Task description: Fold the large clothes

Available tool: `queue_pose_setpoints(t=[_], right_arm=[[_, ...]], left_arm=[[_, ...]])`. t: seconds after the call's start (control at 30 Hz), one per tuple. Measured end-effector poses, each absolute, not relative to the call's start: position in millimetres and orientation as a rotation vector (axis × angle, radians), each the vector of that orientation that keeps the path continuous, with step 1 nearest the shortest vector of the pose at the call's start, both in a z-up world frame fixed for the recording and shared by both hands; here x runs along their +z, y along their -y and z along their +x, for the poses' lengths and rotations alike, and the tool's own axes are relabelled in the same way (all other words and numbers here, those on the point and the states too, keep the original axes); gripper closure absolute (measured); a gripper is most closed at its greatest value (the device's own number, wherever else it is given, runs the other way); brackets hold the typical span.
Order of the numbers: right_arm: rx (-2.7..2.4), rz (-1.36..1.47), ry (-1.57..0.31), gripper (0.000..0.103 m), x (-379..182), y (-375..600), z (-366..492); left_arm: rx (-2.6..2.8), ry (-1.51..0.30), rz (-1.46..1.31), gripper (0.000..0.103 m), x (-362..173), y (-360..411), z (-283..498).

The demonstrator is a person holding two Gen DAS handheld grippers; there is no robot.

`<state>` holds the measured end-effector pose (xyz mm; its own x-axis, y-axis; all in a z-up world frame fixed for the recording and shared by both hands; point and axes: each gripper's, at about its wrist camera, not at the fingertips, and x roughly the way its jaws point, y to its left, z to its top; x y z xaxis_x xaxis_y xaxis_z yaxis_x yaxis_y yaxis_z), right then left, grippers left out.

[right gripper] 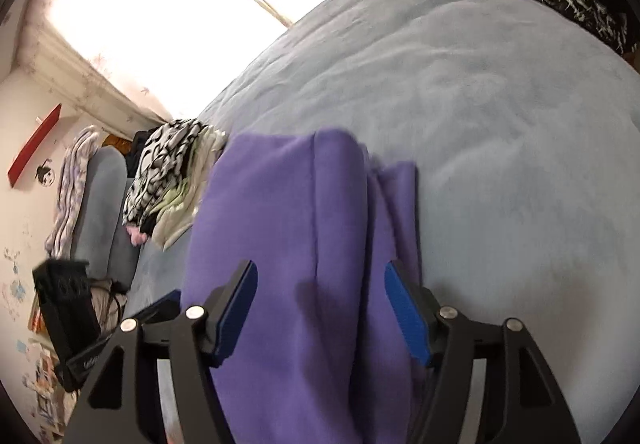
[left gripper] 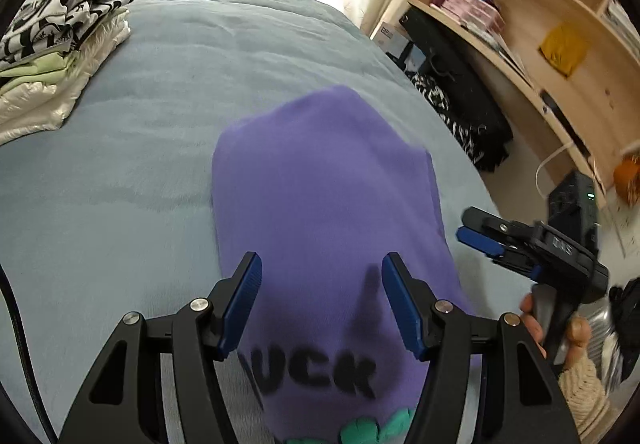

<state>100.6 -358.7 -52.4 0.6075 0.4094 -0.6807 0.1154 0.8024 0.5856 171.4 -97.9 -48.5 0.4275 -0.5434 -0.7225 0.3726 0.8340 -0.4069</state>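
The purple fleece garment with black printed lettering and a green motif [left gripper: 320, 204] lies on the pale grey-blue plush bed cover [left gripper: 140, 148], directly ahead of and beneath both tools, already reduced to a narrow, roughly rectangular bundle. In the right wrist view its layers overlap lengthwise, with one folded edge running away from the tool down the middle; that side looks a little uneven, and blur hides the finer detail. The left gripper [left gripper: 322, 300] stands over the lettered end with its jaws apart, nothing between the blue pads, and no cloth is gripped. The right gripper [right gripper: 322, 308] likewise has its jaws parted above the layered cloth and holds nothing; from the left wrist view it sits off to the right of the garment, carried by the person's hand [left gripper: 560, 328]. Judged from this, the side folds are done and released; what appears to remain is a crosswise fold or a tidy, then transfer. Farther ahead and to the left of the left tool rests a stack of folded clothes topped by a black-and-white patterned piece [left gripper: 60, 44], suggesting earlier items are finished. A wooden shelf unit [left gripper: 540, 24] stands beyond the bed, to the right.
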Motion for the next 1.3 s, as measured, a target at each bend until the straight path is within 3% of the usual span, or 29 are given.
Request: queue_pose_setpoints(t=[0.27,0.3,0.33,0.4,0.47,0.57,0.87,1.0,1.13,1.3], right_arm=[[0.234,0.766,-0.981,0.037,-84.9,365.8,170.1],[0.239,0.752,-0.978,0.045,-87.0,363.1,173.7],[0.239,0.724,-0.974,0.065,-87.4,357.7,176.7],[0.219,0.662,-0.97,0.087,-86.5,352.3,179.5],[0.188,0.662,-0.927,0.09,-80.8,358.3,177.1],[0.105,0.685,-0.869,0.091,-79.7,375.8,168.5],[0.002,0.579,-0.93,0.09,-108.6,368.1,175.2],[-0.016,0.541,-0.924,0.087,-111.6,365.1,172.7],[-0.048,0.526,-0.932,0.072,-108.9,362.5,173.4],[-0.057,0.497,-0.922,0.071,-83.1,356.5,160.2]], left_arm=[[-0.559,-1.033,-0.297,0.038,-71.7,93.6,221.7],[-0.553,-1.032,-0.303,0.037,-73.4,93.6,225.8],[-0.541,-1.03,-0.306,0.035,-75.0,95.3,229.0],[-0.527,-1.031,-0.301,0.032,-77.5,100.8,235.6],[-0.51,-1.018,-0.278,0.026,-78.8,113.0,239.4],[-0.475,-0.982,-0.195,0.018,-80.2,138.7,240.7],[-0.38,-0.964,-0.001,0.001,-95.9,171.1,242.3],[-0.388,-0.975,-0.031,0.001,-99.1,163.5,241.2],[-0.394,-0.986,-0.05,0.001,-98.0,158.5,239.4],[-0.381,-0.985,-0.082,0.001,-84.1,144.2,225.4]])
